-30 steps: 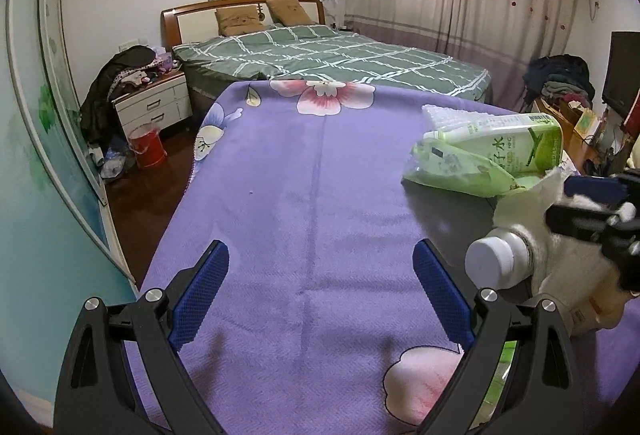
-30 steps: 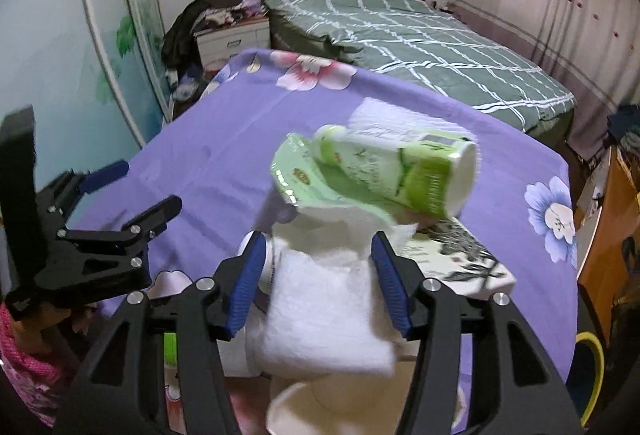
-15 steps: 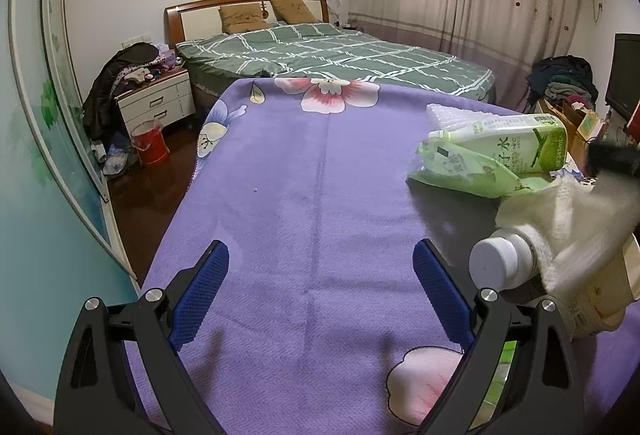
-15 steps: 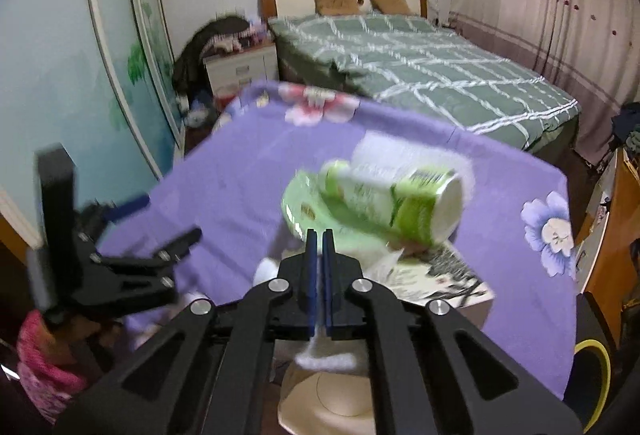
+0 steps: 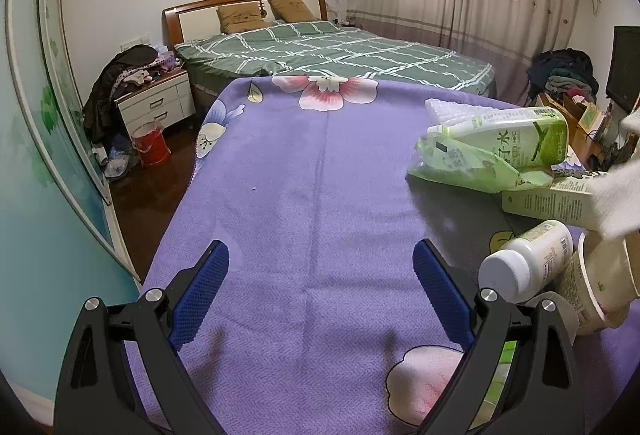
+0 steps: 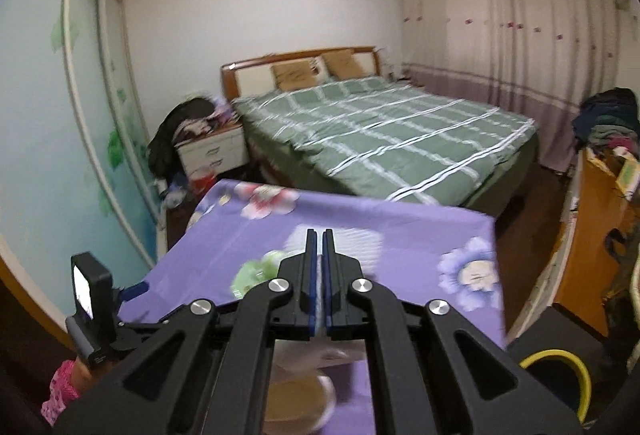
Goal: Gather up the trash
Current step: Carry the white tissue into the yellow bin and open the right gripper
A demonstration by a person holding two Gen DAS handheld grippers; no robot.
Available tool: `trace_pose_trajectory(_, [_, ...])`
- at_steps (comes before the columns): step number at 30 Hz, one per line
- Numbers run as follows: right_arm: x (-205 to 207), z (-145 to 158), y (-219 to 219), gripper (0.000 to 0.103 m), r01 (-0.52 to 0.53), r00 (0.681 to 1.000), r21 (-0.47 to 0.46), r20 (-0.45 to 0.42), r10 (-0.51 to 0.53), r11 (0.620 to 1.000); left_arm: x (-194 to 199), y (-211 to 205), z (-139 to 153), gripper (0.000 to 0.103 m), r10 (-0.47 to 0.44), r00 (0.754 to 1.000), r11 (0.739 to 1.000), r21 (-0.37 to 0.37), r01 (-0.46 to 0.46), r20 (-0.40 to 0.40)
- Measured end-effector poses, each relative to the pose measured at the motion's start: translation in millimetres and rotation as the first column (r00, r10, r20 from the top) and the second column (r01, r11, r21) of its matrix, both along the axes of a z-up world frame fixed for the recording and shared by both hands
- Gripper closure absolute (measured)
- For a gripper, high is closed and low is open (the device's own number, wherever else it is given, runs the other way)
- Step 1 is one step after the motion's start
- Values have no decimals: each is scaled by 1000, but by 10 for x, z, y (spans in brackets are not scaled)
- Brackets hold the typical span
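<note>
Above the purple flowered cloth (image 5: 304, 219), a white crumpled tissue (image 5: 616, 203) is pinched in the right gripper (image 6: 319, 255); the left gripper (image 5: 320, 287) is held spread, empty, near the white plastic bottle (image 5: 524, 259).

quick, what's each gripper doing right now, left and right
Left gripper: open, empty, over the purple cloth.
Right gripper: shut on a white tissue.

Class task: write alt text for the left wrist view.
The open left gripper hangs empty over a purple flowered cloth. To its right lies trash: a green bottle, a green bag, a white bottle and a paper cup.
</note>
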State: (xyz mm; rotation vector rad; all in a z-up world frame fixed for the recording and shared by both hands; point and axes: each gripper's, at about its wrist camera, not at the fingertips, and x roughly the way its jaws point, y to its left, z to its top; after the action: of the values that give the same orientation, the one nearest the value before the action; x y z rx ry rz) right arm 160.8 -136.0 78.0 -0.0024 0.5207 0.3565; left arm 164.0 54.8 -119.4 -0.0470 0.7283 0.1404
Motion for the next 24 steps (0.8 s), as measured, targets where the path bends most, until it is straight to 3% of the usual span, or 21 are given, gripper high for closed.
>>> trace_pose_trajectory(5, [-47, 70, -507, 100, 118, 993, -6, 16, -118, 993, 9, -36, 2, 11, -5, 1000, 1000, 20, 5, -2])
trace_pose_trajectory(11, [-113, -43, -1202, 100, 274, 962, -28, -8, -274, 961, 1, -66, 11, 11, -10, 1000, 999, 35, 10, 2])
trace_pose_trajectory(24, [-127, -977, -2514, 100, 537, 820, -62, -199, -537, 842, 6, -220, 22, 11, -45, 999, 997, 65, 45, 7])
